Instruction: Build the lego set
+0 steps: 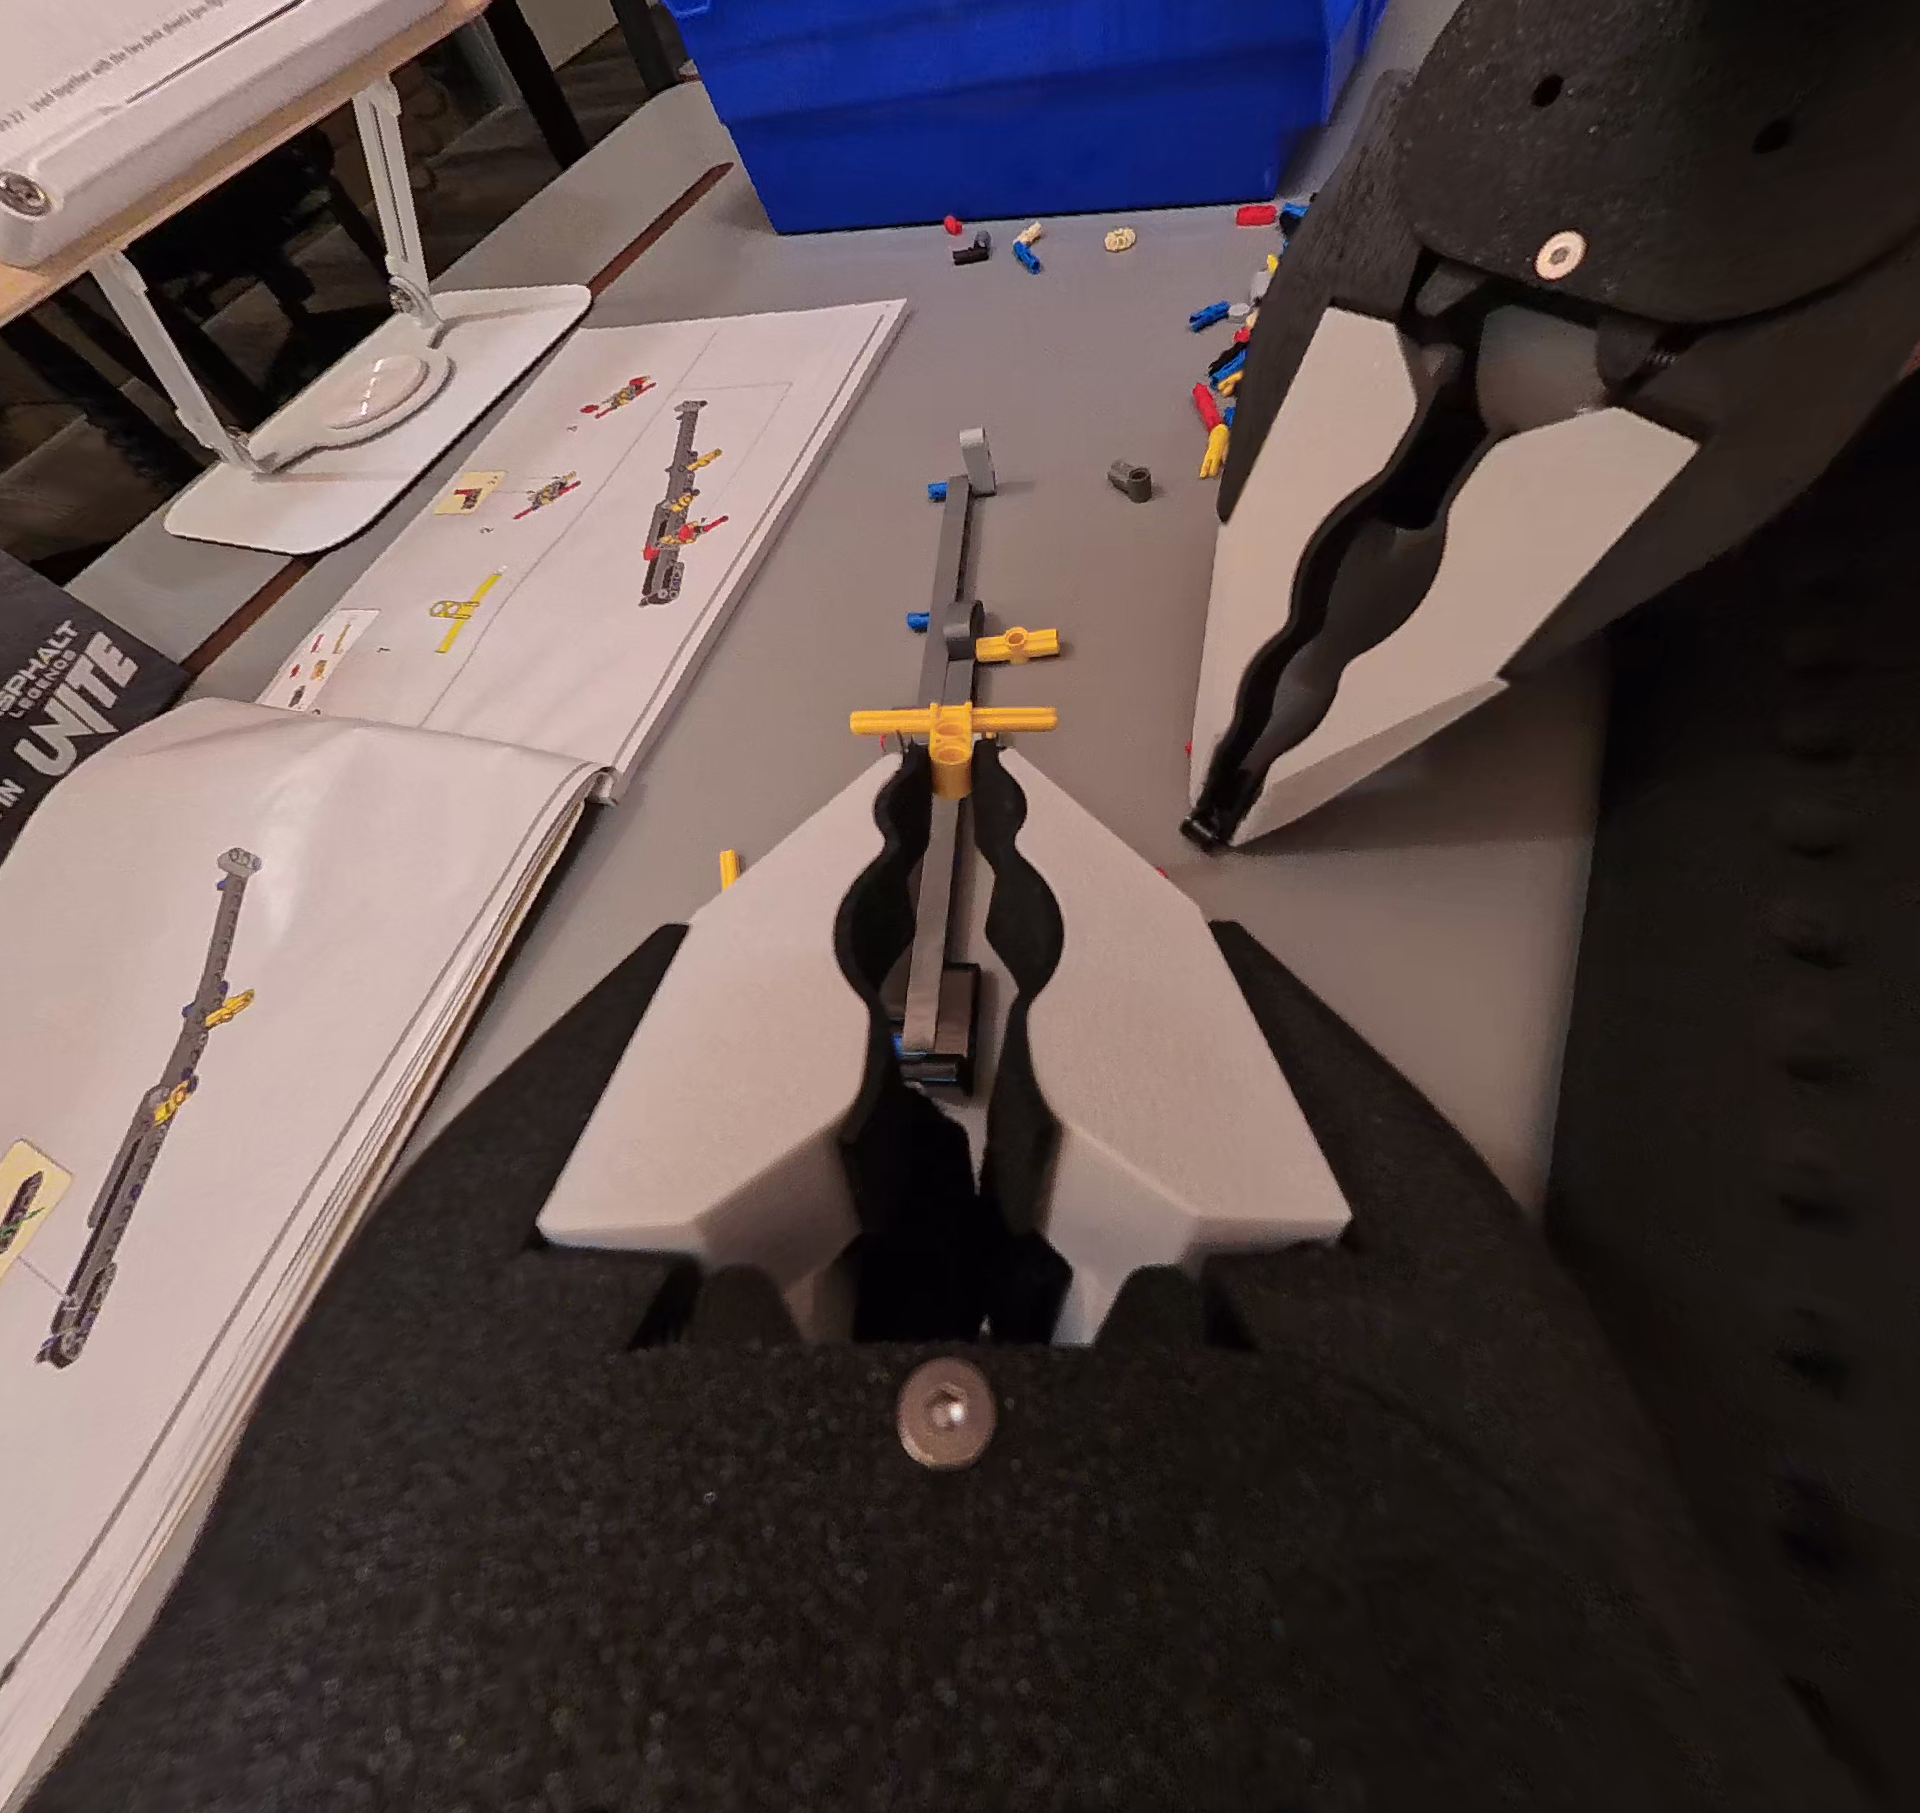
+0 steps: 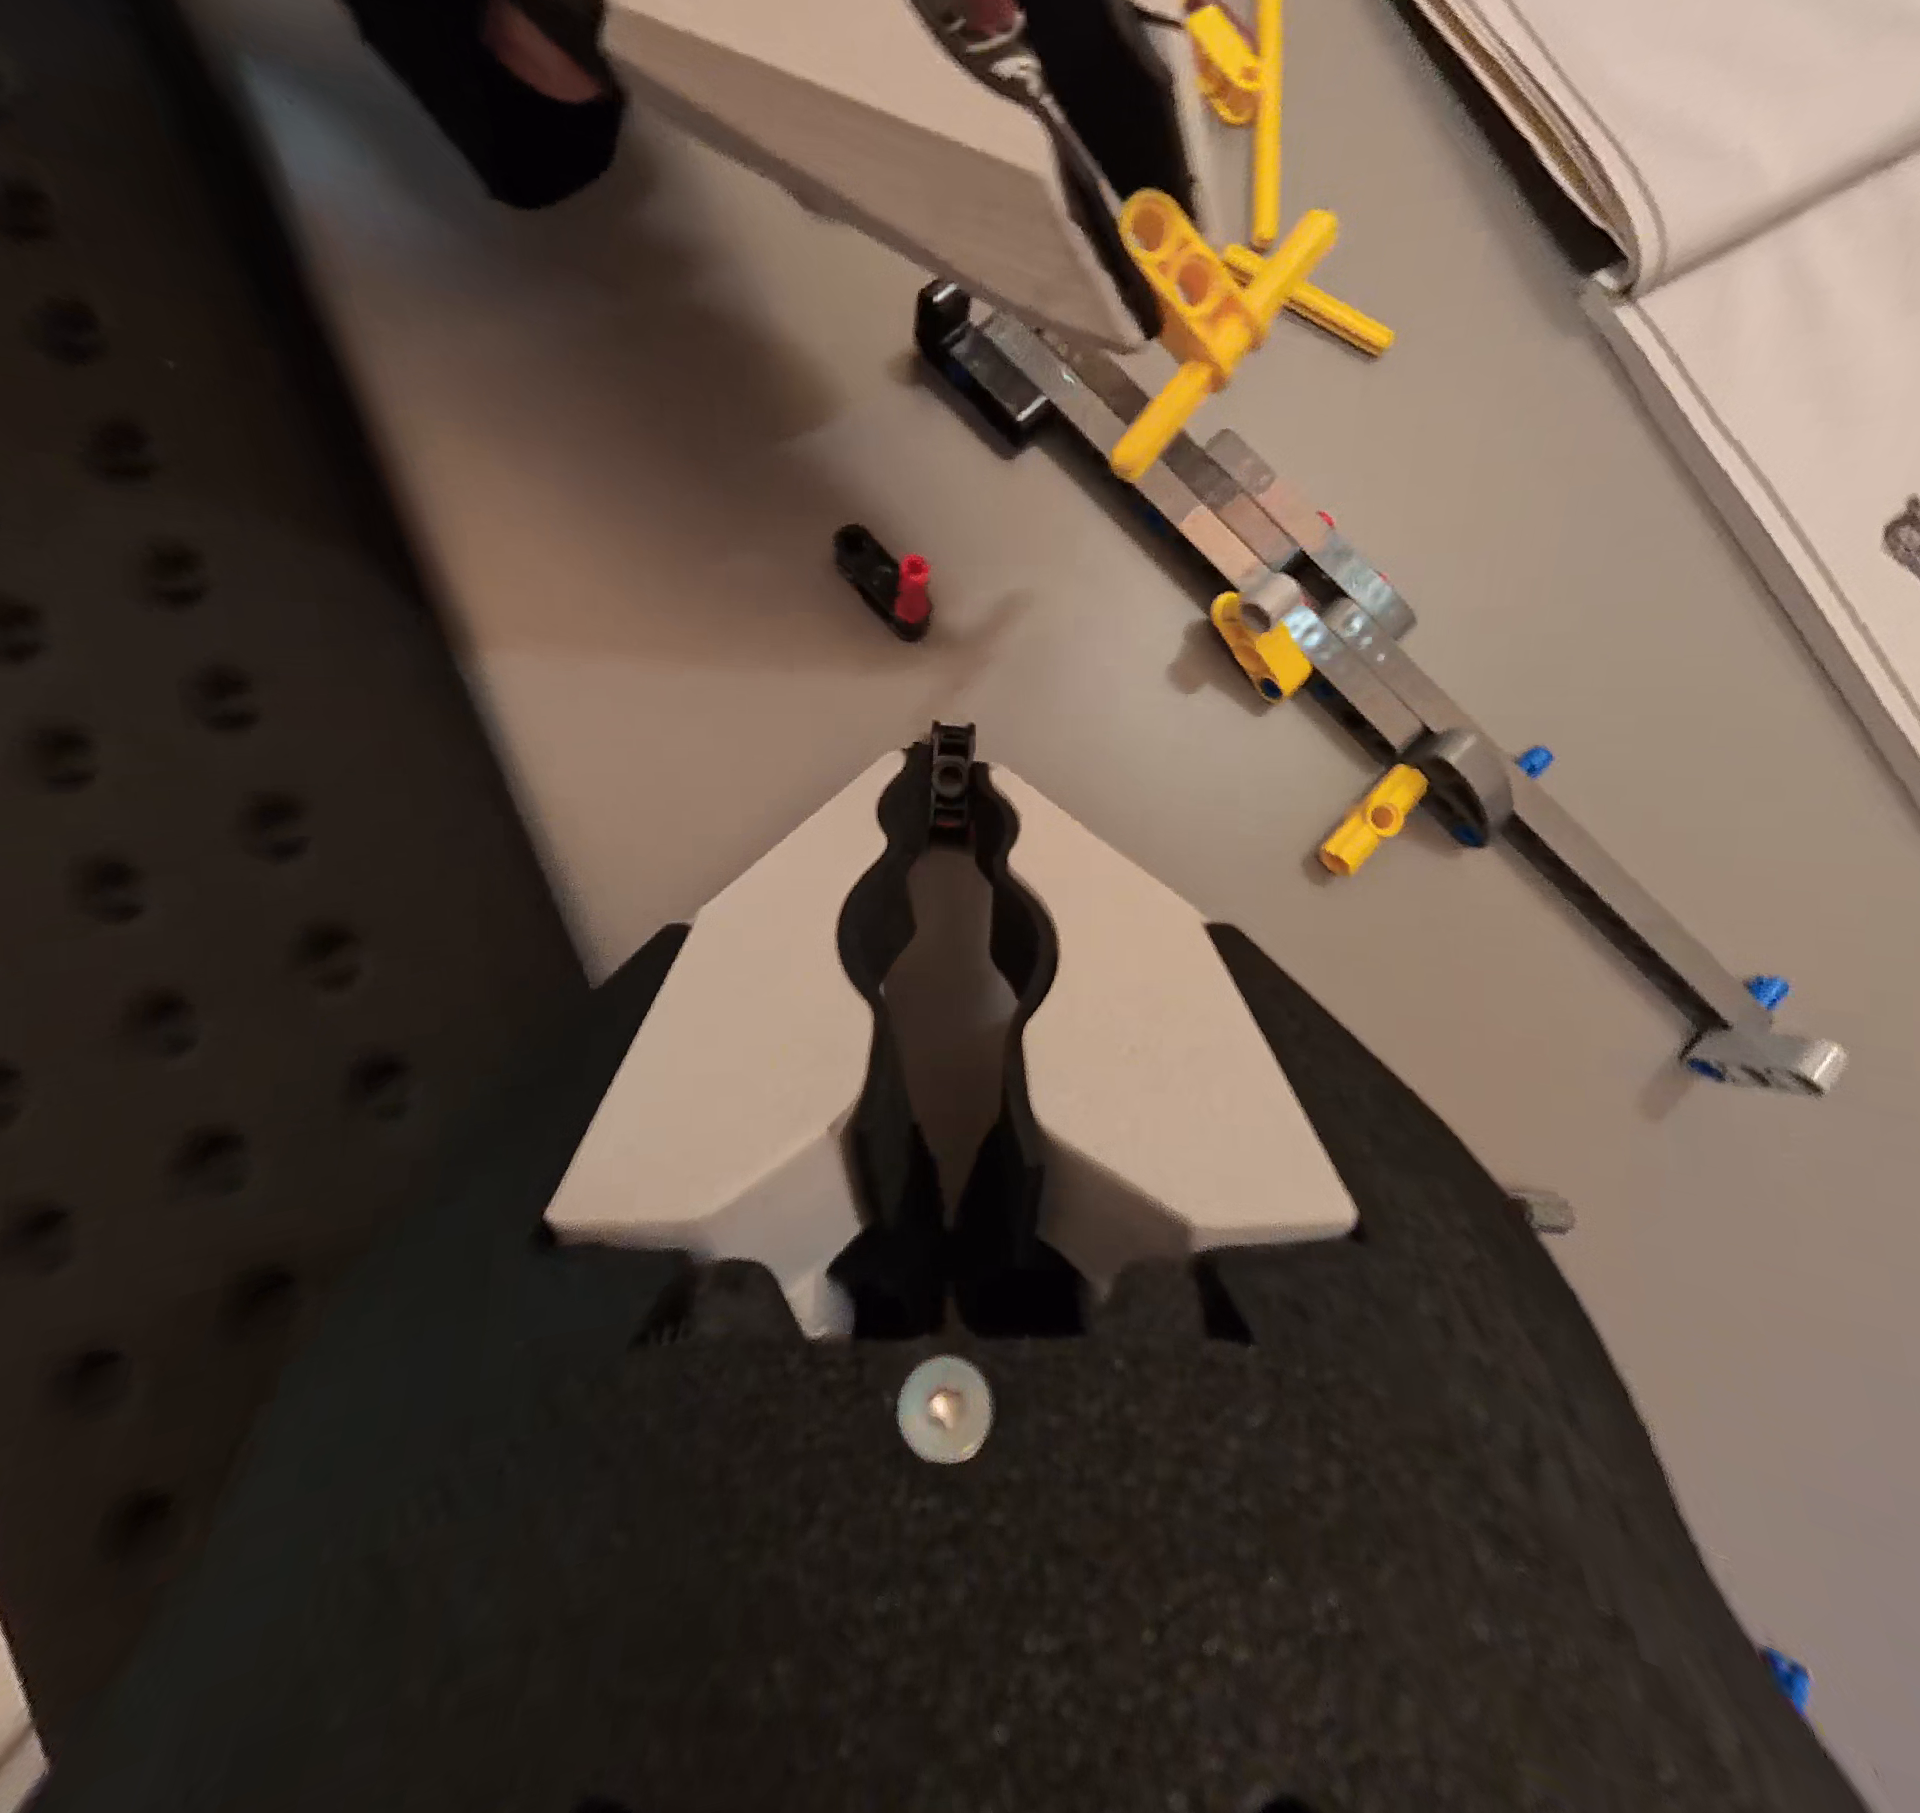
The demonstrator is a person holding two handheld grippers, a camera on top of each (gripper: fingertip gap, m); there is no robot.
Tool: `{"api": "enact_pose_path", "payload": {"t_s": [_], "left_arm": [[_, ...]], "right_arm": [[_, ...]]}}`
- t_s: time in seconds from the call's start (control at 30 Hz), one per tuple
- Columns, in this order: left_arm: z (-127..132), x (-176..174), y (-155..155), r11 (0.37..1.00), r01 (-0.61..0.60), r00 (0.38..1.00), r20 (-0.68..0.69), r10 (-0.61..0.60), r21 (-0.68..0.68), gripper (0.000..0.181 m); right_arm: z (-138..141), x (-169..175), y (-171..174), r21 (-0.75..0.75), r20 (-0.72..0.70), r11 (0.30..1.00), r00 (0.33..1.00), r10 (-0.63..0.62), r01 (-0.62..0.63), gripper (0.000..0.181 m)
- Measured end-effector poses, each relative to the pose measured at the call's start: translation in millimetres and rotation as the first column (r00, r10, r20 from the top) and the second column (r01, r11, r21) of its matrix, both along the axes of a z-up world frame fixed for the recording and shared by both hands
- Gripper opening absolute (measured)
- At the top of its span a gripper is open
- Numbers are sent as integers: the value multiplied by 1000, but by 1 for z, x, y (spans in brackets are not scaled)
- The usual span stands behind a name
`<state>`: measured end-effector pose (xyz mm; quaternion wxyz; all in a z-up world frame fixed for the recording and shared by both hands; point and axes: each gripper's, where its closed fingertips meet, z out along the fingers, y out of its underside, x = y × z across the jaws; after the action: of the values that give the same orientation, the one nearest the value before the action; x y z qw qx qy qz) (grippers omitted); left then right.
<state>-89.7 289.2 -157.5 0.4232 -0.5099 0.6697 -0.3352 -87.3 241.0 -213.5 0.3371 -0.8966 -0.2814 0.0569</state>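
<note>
Between the left gripper's fingers: a yellow connector with a cross axle, clamped at the near end of the long grey beam assembly, which lies flat mid-tabletop. Right gripper is closed on a small black pin, tip just beside the beam. A black-red piece lies near it. Loose pins sit by the blue bin at the far edge; open manual along the left edge.

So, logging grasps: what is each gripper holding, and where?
Left gripper: the yellow connector on the long grey beam assembly, near one end. Right gripper: a small black connector at its fingertips.
</note>
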Motion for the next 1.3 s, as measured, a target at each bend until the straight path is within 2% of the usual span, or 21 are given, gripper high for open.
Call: {"api": "enact_pose_path", "payload": {"t_s": [0.03,0.17,0.27,0.33,0.4,0.47,0.57,0.67,0.77,0.87,1.07,1.2,1.23,1.27,1.3], "left_arm": [[1,0,0,1000,-2,1000,3,2,8,6],[7,1,3,998,-24,999,38,22,52,6],[16,1,9,991,-62,995,85,52,121,6],[26,1,13,976,-100,987,141,73,196,6],[37,-1,20,936,-164,974,200,104,312,6],[46,-3,22,886,-209,963,246,112,414,6],[61,-6,22,826,-269,942,316,117,495,6],[74,-9,21,776,-323,919,376,119,542,6],[73,-8,18,741,-326,922,372,111,587,6],[70,-6,16,706,-323,928,356,107,630,6],[72,-3,12,702,-328,926,362,107,632,6],[69,-2,14,681,-332,930,348,121,652,6],[65,-1,14,684,-322,936,329,126,654,6],[61,0,16,682,-315,941,311,134,660,6],[59,0,18,676,-313,944,300,141,667,6]], "right_arm": [[1,2,2,9,-16,1000,999,-28,28,7],[17,8,15,75,-151,988,980,-126,138,6],[42,8,29,127,-350,959,916,-195,252,6],[62,9,39,124,-551,931,804,-225,345,6],[82,9,46,83,-753,912,625,-207,402,6],[96,9,49,46,-869,904,462,-174,426,6],[100,10,51,40,-901,888,401,-167,459,6],[103,-1,50,14,-929,908,342,-143,419,6],[106,-5,50,0,-953,915,277,-122,403,6],[108,0,51,2,-957,906,263,-120,423,6],[108,0,51,11,-955,902,271,-118,431,6],[108,0,50,-13,-965,910,234,-120,415,6],[102,1,50,-28,-951,910,270,-152,414,6],[94,4,49,-26,-914,905,356,-194,425,6],[83,9,46,-25,-843,897,473,-257,442,6]]}}
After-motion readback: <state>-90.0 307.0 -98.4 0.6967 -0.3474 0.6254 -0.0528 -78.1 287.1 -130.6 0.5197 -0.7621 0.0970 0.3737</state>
